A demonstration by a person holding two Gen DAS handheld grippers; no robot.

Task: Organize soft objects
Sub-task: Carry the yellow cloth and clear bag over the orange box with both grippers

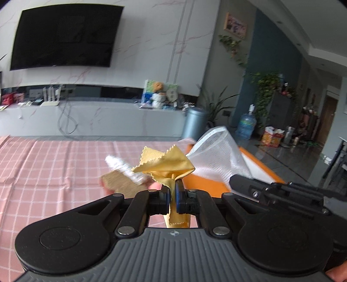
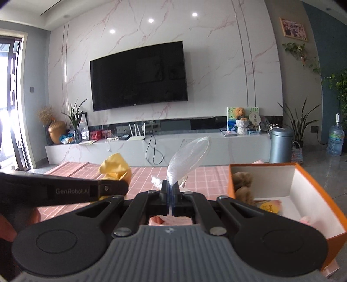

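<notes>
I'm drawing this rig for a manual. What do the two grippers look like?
Both match: the left gripper and right gripper have matte black linkage arms with silver pivot pins, two round black discs, a ribbed grey body with a small logo, and blue-faced fingers. "GenRobot.AI" is printed on the left one's side.

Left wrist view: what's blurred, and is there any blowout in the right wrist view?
Left wrist view: the white bottle and brown pad behind the yellow cloth are smeared; the left gripper stays sharp. Right wrist view: the balcony door is blown out, and the ceiling spots glare.
</notes>
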